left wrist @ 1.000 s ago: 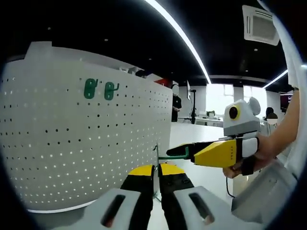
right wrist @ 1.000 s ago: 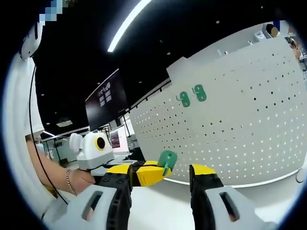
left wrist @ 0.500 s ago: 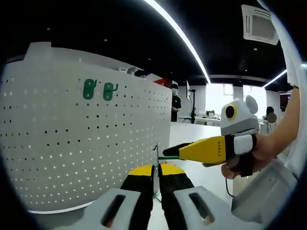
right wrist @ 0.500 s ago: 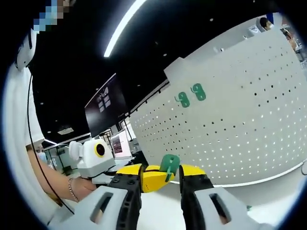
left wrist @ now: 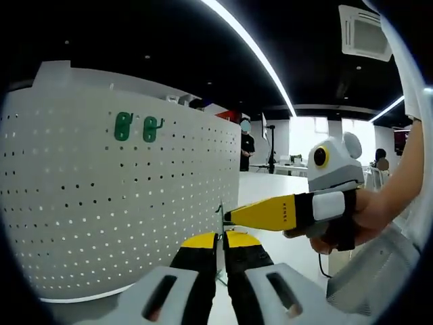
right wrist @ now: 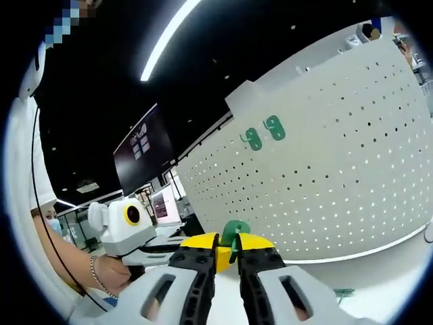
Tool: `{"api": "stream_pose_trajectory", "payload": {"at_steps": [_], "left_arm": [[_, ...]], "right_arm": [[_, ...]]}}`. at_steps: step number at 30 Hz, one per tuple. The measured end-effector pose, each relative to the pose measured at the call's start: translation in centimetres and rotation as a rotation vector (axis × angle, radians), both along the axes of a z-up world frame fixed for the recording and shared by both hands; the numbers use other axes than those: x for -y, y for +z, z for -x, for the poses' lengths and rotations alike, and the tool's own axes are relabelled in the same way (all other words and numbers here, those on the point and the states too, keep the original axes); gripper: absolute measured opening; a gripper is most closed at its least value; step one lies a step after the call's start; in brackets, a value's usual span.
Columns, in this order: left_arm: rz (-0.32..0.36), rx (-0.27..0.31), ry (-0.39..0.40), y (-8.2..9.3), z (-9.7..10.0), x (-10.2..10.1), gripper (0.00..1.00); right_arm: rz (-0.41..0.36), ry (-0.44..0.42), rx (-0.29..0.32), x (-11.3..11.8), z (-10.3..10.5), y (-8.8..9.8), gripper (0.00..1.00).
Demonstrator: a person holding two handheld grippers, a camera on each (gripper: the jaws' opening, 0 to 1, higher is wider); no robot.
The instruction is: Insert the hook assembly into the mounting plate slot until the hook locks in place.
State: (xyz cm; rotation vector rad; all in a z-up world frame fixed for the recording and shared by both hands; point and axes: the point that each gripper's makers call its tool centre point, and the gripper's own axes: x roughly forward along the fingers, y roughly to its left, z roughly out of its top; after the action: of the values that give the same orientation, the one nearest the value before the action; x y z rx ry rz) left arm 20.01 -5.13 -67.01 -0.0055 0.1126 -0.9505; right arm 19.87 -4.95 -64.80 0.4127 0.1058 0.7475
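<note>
A small green hook (right wrist: 235,230) is pinched between both grippers in front of a white perforated mounting plate (left wrist: 101,203). My left gripper (left wrist: 221,238) is shut on it, and only a thin green edge of the hook (left wrist: 220,220) stands above its jaws. My right gripper (right wrist: 229,242) is shut on the hook's upper part. In the left gripper view the right gripper (left wrist: 231,217) reaches in from the right, a hand holding it. My left gripper (right wrist: 169,247) comes in from the left in the right gripper view. Two more green hooks (left wrist: 135,127) hang high on the plate.
The plate (right wrist: 325,169) stands upright on a white table (left wrist: 284,193) and curves across each view. A small green piece (right wrist: 342,292) lies on the table near the plate's foot. People and screens are far behind, under ceiling light strips.
My right gripper's jaws have gone from wide open to shut on the green hook and moved in toward the left gripper. The left gripper has stayed shut and still.
</note>
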Motion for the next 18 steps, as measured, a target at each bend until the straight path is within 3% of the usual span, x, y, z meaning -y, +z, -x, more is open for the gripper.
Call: {"api": "stream_pose_trajectory", "payload": {"at_steps": [18], "left_arm": [[-0.002, 0.004, 0.017, 0.01, -0.06, -0.23, 0.03]], "right_arm": [[0.030, -0.025, -0.028, 0.06, -0.17, -0.95, 0.02]]}}
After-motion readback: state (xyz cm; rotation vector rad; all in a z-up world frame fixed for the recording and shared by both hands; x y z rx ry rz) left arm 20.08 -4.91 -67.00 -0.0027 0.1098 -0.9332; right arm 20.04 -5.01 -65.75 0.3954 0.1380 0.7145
